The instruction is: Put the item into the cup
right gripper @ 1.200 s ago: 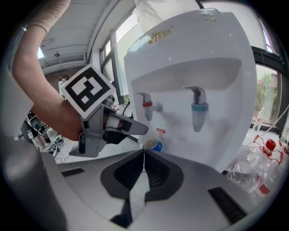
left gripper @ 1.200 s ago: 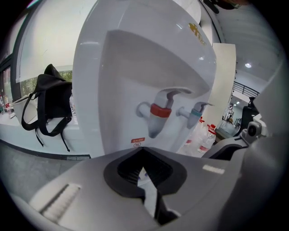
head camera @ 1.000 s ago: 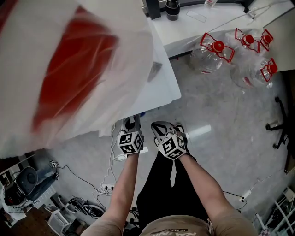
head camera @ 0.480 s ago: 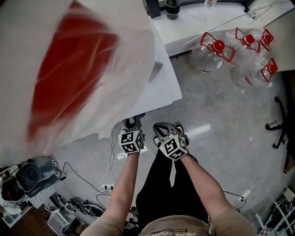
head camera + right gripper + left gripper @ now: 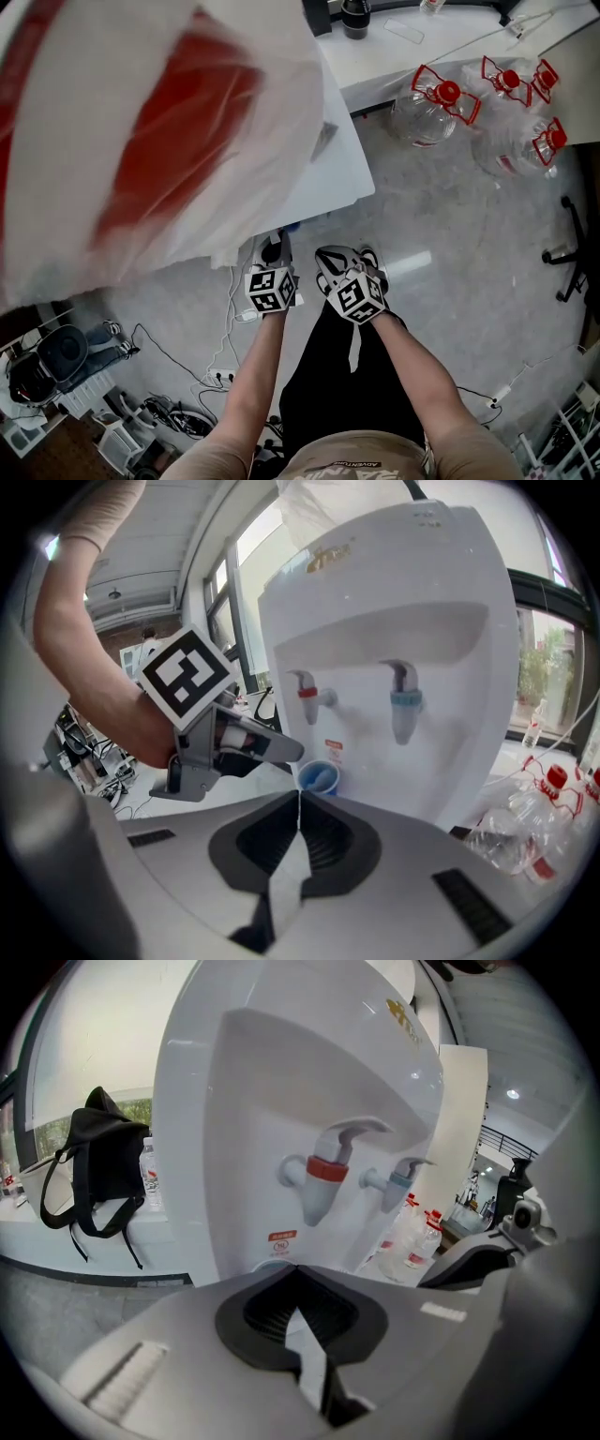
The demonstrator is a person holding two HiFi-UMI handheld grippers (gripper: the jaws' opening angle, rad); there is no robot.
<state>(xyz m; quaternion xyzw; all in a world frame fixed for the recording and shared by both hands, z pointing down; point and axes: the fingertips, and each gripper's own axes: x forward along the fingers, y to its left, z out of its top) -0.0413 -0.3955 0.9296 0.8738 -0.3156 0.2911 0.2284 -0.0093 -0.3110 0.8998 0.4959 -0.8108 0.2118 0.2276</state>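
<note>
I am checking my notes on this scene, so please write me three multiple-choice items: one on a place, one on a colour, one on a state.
1. Where is the blue cup?
A. on the floor
B. below the taps of the water dispenser
C. on a chair

2. What colour are the caps of the empty bottles?
A. red
B. green
C. black

3. How do the jaws of the right hand-held gripper stand?
A. wide apart
B. on the cup
C. together, empty

Answers: B, it stands against the dispenser front; A, every cap is red; C, the tips meet with nothing between.

Head cam steeply down at floor (image 5: pixel 450 244), both gripper views fwd, close on same water dispenser (image 5: pixel 394 602)
</note>
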